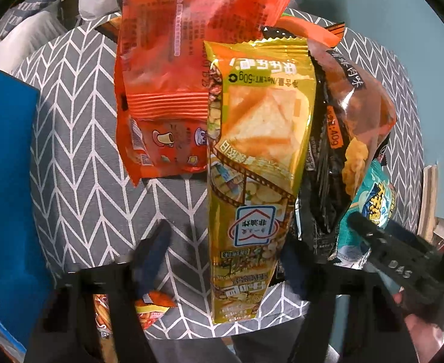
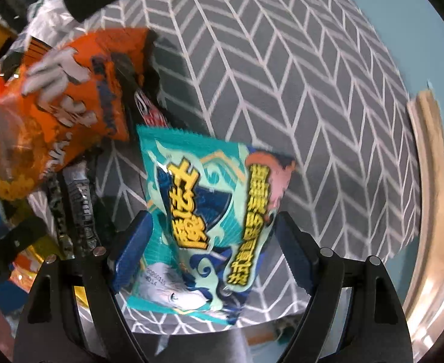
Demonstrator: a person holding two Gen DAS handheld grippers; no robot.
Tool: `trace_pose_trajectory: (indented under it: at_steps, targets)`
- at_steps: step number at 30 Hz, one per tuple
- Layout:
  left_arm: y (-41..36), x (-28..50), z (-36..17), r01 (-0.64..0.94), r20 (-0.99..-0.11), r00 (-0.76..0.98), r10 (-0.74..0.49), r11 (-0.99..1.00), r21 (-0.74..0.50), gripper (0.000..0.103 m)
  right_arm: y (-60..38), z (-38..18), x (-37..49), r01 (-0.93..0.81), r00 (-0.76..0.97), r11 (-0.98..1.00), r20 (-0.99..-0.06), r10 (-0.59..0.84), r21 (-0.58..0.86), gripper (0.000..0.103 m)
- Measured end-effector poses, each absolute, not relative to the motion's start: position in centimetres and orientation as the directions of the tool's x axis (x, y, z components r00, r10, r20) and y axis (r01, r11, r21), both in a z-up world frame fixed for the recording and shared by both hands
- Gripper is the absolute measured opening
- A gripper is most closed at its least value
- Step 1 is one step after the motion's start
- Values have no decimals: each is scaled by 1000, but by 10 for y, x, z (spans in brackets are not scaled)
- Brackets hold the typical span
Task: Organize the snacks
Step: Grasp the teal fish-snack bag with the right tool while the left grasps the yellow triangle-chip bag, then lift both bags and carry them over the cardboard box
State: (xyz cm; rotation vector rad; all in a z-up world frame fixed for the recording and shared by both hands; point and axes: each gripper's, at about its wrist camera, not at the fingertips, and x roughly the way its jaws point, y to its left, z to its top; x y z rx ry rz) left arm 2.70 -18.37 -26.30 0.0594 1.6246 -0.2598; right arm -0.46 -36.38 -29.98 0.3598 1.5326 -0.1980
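Note:
In the left wrist view, my left gripper (image 1: 225, 242) stands wide open around the lower half of a gold chip packet (image 1: 258, 163) lying on the grey chevron fabric bin (image 1: 79, 157). An orange packet (image 1: 173, 69) lies above it and a dark orange-and-black packet (image 1: 351, 112) to its right. A teal packet (image 1: 370, 211) lies at the right, with my right gripper on it. In the right wrist view, my right gripper (image 2: 212, 242) has both blue pads against the teal packet (image 2: 209, 217). An orange packet (image 2: 58, 115) lies to the left.
A blue box (image 1: 4, 199) stands left of the bin. A small orange packet (image 1: 152, 305) lies under my left finger. Black and silver packets (image 2: 76, 208) lie left of the teal one. A wooden edge (image 2: 427, 157) and a teal floor (image 2: 403, 6) lie beyond the bin.

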Motion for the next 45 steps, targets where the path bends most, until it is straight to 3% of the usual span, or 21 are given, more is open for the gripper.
trace_pose_trajectory:
  at_steps: [3, 6, 14, 18, 24, 45]
  targets:
    - [-179, 29, -267, 201, -983, -93, -156, 964, -172, 39, -356, -312, -9, 385, 12, 918, -995, 96, 93, 82]
    - [-179, 26, -265, 218, -984, -81, -157, 961, -171, 33, -344, -316, -11, 366, 2, 929, -999, 54, 51, 82]
    - [-162, 22, -247, 235, -984, -55, -170, 956, -178, 32, -301, -326, -11, 322, 33, 947, -999, 1, 11, 82]
    - [-153, 20, -232, 243, -983, -28, -180, 953, -181, 32, -290, -306, -31, 310, 66, 950, -998, 8, 29, 61]
    - [-142, 17, -215, 259, -982, 0, -188, 949, -181, 32, -300, -292, -41, 297, 92, 953, -995, 31, 57, 60]
    - [-130, 1, -146, 375, -974, 132, -185, 919, -124, 32, -277, -158, -60, 163, 266, 986, -964, -6, 38, 60]
